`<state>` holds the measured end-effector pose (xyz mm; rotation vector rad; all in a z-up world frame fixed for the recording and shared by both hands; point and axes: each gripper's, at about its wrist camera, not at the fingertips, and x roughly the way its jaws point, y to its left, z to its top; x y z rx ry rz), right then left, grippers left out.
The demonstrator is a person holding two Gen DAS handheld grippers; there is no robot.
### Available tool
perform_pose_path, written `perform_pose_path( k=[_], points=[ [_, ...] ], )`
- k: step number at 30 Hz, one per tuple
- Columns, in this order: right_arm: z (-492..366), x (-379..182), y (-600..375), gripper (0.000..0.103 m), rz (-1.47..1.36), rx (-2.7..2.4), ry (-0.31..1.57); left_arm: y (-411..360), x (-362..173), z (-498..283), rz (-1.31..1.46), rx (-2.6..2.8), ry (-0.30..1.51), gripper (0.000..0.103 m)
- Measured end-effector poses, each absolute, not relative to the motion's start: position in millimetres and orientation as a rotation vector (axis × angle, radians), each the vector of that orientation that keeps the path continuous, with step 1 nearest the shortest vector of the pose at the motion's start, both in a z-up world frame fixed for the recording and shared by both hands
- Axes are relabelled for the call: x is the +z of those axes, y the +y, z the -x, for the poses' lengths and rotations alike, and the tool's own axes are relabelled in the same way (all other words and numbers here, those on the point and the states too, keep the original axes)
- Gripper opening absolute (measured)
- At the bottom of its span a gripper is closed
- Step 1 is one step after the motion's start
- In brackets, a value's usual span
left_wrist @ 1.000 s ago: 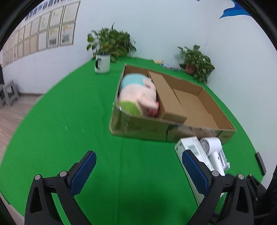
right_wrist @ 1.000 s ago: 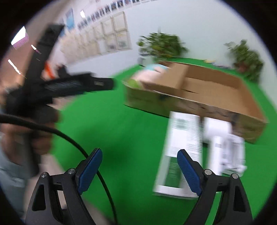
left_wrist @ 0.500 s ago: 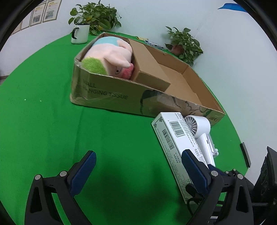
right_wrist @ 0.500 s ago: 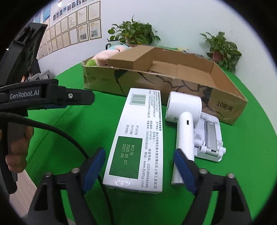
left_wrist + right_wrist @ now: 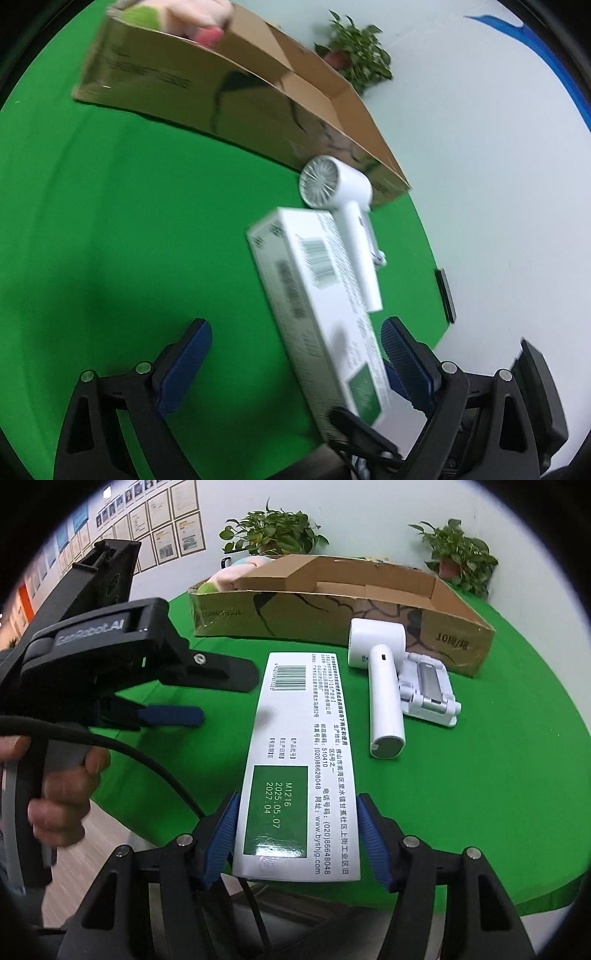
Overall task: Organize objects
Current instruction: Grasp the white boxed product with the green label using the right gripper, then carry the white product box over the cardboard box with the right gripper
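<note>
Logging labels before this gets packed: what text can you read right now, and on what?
"M1216", "2025.05.07", "2027.04": green panel of the white carton.
"(020)86648048", "www.byshjg.com", "510410": carton's side print; its other Chinese lines and barcode digits are too small.
"GenRobot.AI": left gripper body.
"...GING TISSUE", "10": cardboard box front; rest unclear.
Wall certificates: unreadable.

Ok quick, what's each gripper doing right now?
Left gripper: open, holding nothing, beside the white box.
Right gripper: fingers closed on the near end of the white box, which lies on the green table.
</note>
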<state>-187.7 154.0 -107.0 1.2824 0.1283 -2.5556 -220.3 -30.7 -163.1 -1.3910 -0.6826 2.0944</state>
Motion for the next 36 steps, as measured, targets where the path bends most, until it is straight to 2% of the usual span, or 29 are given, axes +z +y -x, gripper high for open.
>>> perform_pose_path(
  k=[2, 5, 7, 8, 9, 12, 24, 36],
  points=[
    [195.9, -109.0, 155.1, 0.062, -1.321, -2.532, 0.073, -21.3, -163.9, 220.7, 1.402, 2.058, -0.686, 0.090],
    [200.5, -109.4, 160.7, 0.062, -1.348, -2.487, -0.027, -13.2, -169.2, 220.3, 1.436, 1.975, -0.733, 0.079],
    [203.7, -110.1, 166.2, 0.062, -1.368, -2.458, -0.107, -12.0, -171.6, 219.3, 1.438, 1.960, -0.756, 0.075],
    [203.3, -110.4, 166.8, 0.062, -1.372, -2.451, -0.123, -10.9, -172.8, 219.2, 1.440, 1.960, -0.765, 0.070],
    [203.5, -111.0, 168.1, 0.062, -1.376, -2.443, -0.142, -9.6, -174.4, 220.9, 1.448, 1.961, -0.773, 0.058],
    [202.5, -110.8, 168.4, 0.061, -1.384, -2.431, -0.155, -7.2, -175.5, 220.9, 1.467, 1.991, -0.759, 0.046],
    [187.8, -92.5, 165.1, 0.059, -1.230, -2.537, -0.124, 5.2, -138.4, 221.3, 1.349, 2.034, -0.662, 0.041],
    [211.8, -39.2, 155.0, 0.059, -1.011, -2.673, -0.025, 15.3, -58.9, 248.9, 1.161, 2.150, -0.509, 0.041]
  ],
)
